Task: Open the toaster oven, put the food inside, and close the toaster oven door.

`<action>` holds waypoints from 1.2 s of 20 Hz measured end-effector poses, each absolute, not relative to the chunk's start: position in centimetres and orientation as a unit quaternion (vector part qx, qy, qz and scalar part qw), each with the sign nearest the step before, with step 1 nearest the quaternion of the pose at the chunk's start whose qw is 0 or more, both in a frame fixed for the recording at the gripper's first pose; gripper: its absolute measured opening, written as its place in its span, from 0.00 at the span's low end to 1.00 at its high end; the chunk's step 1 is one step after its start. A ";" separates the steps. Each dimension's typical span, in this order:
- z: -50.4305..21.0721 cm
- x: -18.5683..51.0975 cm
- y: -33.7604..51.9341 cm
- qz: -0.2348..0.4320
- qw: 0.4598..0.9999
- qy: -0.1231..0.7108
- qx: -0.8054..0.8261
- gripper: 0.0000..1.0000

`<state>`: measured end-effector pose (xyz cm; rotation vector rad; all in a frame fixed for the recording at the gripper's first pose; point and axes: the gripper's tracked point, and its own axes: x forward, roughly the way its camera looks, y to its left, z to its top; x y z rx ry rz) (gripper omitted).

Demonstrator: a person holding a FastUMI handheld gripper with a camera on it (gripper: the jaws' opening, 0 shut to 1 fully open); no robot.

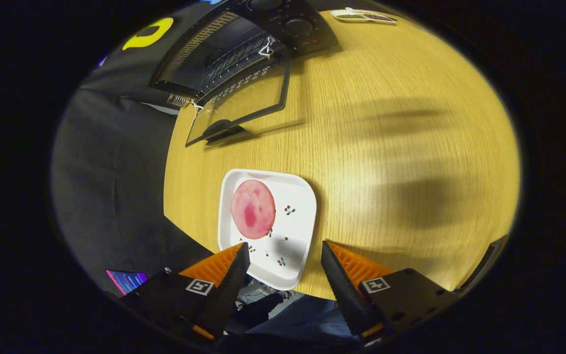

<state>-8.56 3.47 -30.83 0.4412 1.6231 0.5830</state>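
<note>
No readable words, brands or numbers stand out anywhere. The toaster oven (pixel 243 54) at the upper middle carries small pale marks along the top of its open glass door (pixel 236 105), too small to make out. Each side of the gripper (pixel 285 265), at the bottom, bears a square black-and-white coded marker, a pattern rather than text. Its fingers (pixel 234 275) stand wide apart.

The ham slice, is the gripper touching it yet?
Apart. In the gripper view the ham slice lies on the plate just ahead of the open gripper; bare plate shows between the slice and the nearer jaw's tip.
</note>
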 end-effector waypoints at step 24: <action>-29.6 -9.9 6.1 0.224 0.629 0.685 0.292 0.02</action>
